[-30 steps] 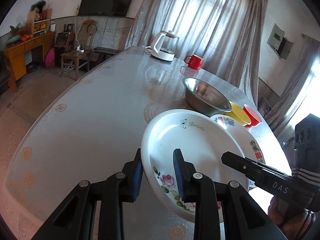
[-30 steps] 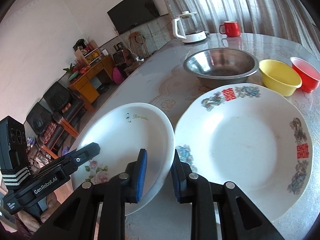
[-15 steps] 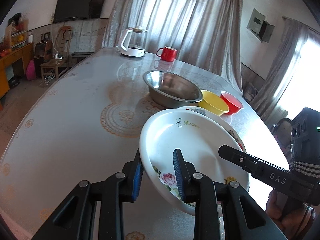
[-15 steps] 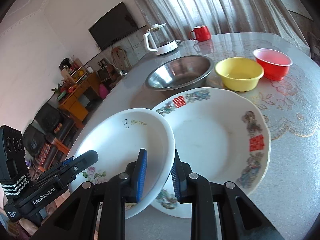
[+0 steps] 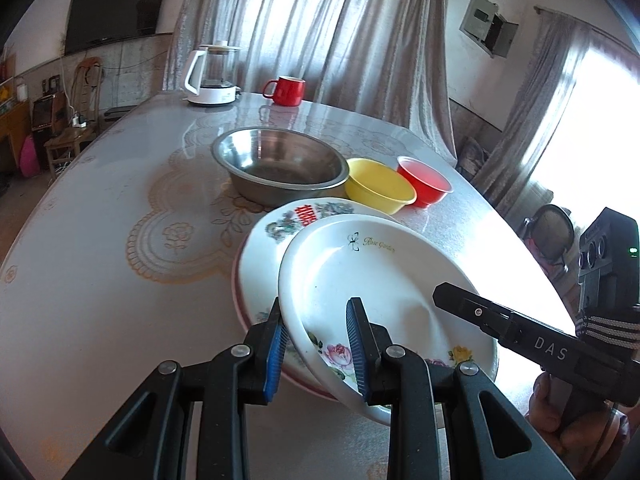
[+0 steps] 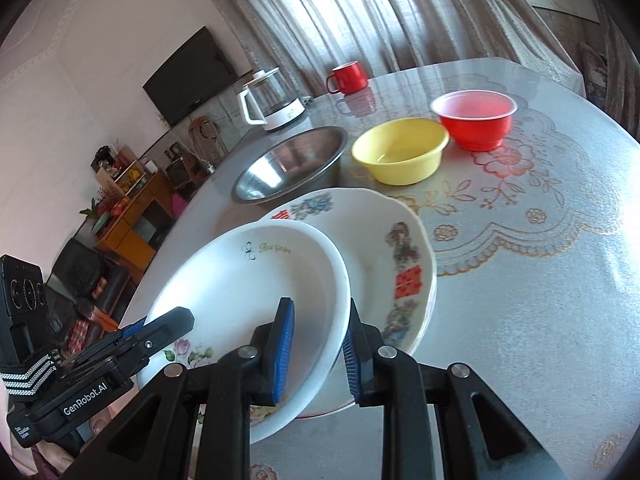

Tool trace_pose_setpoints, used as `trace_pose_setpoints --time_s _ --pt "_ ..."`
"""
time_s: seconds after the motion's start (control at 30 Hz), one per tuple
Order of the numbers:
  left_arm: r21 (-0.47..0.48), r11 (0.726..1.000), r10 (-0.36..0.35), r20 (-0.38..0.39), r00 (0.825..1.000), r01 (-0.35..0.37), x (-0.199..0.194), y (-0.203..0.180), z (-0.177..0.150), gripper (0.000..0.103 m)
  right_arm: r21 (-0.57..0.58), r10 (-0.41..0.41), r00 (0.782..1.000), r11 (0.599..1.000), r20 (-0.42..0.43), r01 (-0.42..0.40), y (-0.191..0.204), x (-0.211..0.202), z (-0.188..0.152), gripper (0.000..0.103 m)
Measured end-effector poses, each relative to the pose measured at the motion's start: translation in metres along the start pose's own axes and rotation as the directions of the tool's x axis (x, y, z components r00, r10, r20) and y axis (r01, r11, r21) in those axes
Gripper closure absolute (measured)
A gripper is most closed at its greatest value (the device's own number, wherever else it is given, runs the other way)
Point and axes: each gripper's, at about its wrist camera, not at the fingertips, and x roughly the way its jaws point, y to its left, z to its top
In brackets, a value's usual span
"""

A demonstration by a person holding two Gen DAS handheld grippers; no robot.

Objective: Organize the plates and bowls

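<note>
One white rose-pattern plate (image 5: pixel 384 284), marked "Rose Garden" on its far rim, held tilted between two tongs: the left gripper (image 5: pixel 316 348) is clamped on its near-left rim, one blue pad under the edge and one inside the well; the right gripper (image 6: pixel 316 352) is clamped on the near-right rim in the same way. The plate sits above and partly over one larger plate with red characters (image 6: pixel 404 256), which lies flat on the table (image 5: pixel 100 240) directly beneath and ahead of both tongs; whether the two plates touch cannot be told. Ahead of the tongs, beyond the larger plate: one steel bowl (image 5: pixel 280 164), with one yellow bowl (image 5: pixel 378 186) just beside it to the right and one red bowl (image 5: pixel 426 180) just beyond that, the three standing in a row. Farther ahead, near the table's far edge: one glass kettle on a white base (image 5: pixel 212 76) and one red mug (image 5: pixel 286 90), set apart from each other.
</note>
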Motion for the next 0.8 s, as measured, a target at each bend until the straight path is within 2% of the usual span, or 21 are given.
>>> trace_pose_setpoints --time_s 0.3,0.47,0.8 --pt "0.002 1.0 -0.018 -0.034 0.999 0.018 0.016 -0.006 0.006 0.075 0.034 -0.03 1.0 0.999 0.002 0.03 -0.018 -0.002 0.003 0.08" --pt "-0.034 0.999 -0.014 -0.044 0.999 0.012 0.019 0.004 0.009 0.075 0.026 -0.025 0.999 0.999 -0.021 0.025 -0.017 0.005 0.003 0.079" --pt "-0.033 0.999 -0.007 -0.075 0.997 0.005 0.03 0.007 0.01 0.074 0.019 -0.039 0.998 0.999 -0.047 0.039 -0.014 0.016 0.002 0.075"
